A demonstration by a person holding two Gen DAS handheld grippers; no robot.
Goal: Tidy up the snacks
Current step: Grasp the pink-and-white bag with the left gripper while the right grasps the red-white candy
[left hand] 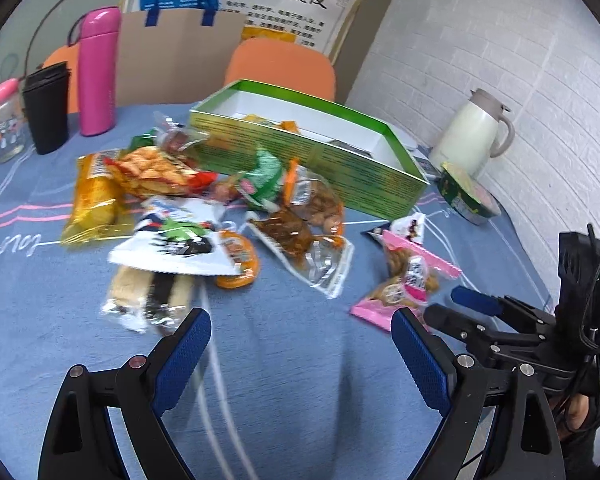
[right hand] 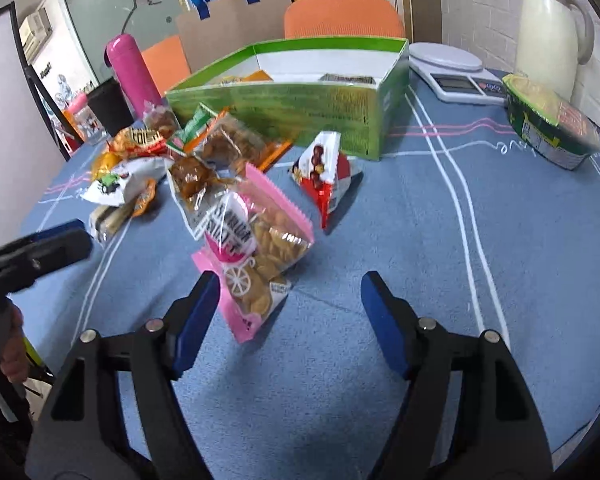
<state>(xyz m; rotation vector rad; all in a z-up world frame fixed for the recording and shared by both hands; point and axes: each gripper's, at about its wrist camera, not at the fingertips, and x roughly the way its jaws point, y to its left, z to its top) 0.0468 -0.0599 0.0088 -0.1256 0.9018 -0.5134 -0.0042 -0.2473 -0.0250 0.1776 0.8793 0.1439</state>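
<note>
1. Your left claw (left hand: pixel 300 344) is spread wide with nothing between its blue pads, hovering over bare blue cloth on the counter (left hand: pixel 300 400), just short of the snack pile.
2. Your right claw (right hand: pixel 290 308) is also spread and holds nothing; its left pad sits right beside the near end of the pink-edged biscuit packet (right hand: pixel 256 256), though you cannot tell whether it touches.
3. The loose snacks lie in a heap in front of the green box (left hand: pixel 312 152): a yellow packet (left hand: pixel 92 200) at the left, a white packet (left hand: pixel 172 244) over a clear-wrapped bar (left hand: pixel 148 292), and a clear packet of brown pieces (left hand: pixel 296 240) in the middle.
4. A red-and-white packet (right hand: pixel 324 172) stands apart near the box's right corner.
5. The green box sits open beyond the heap, with a few packets already inside.
6. Off to the side stand a pink flask (left hand: pixel 98 72), a black cup (left hand: pixel 46 108), a cream jug (left hand: pixel 472 132), a kitchen scale (right hand: pixel 456 70) and a green noodle bowl (right hand: pixel 548 120).
</note>
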